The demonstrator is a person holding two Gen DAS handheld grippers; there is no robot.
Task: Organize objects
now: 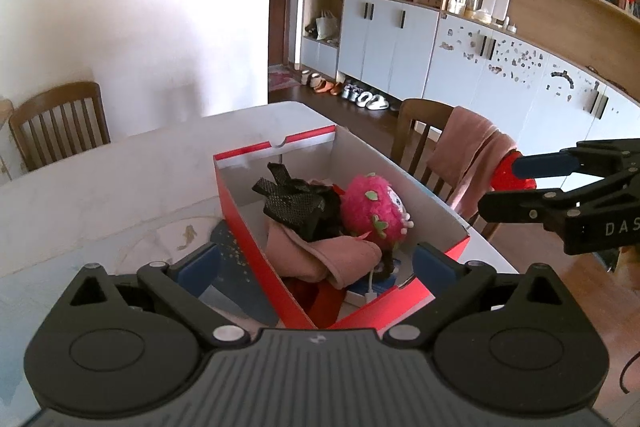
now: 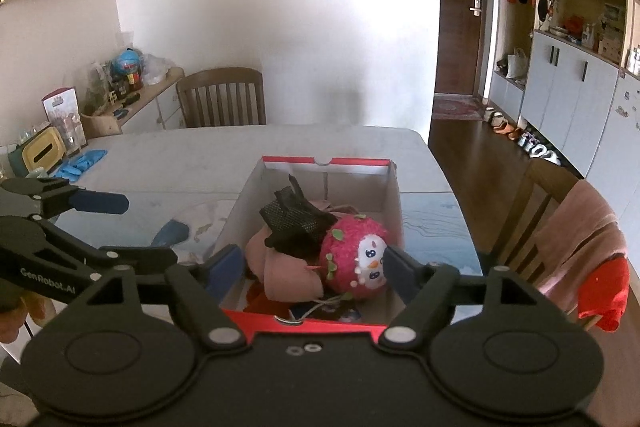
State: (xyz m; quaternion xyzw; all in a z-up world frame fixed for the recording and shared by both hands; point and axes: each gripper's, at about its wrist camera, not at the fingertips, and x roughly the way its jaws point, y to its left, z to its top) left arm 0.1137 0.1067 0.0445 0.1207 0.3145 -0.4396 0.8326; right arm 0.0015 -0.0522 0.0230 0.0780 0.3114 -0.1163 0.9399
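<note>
A red and white cardboard box stands open on the table. Inside lie a pink plush strawberry toy, a black mesh item, a pink cloth and a red item at the bottom. My left gripper is open and empty, held over the box's near corner; it also shows in the right wrist view. My right gripper is open and empty above the box's near end; it also shows at the right of the left wrist view.
The table carries blue gloves and a tissue box at its left. A wooden chair stands behind it. Another chair on the right is draped with a pink towel and a red cloth. Cabinets line the right wall.
</note>
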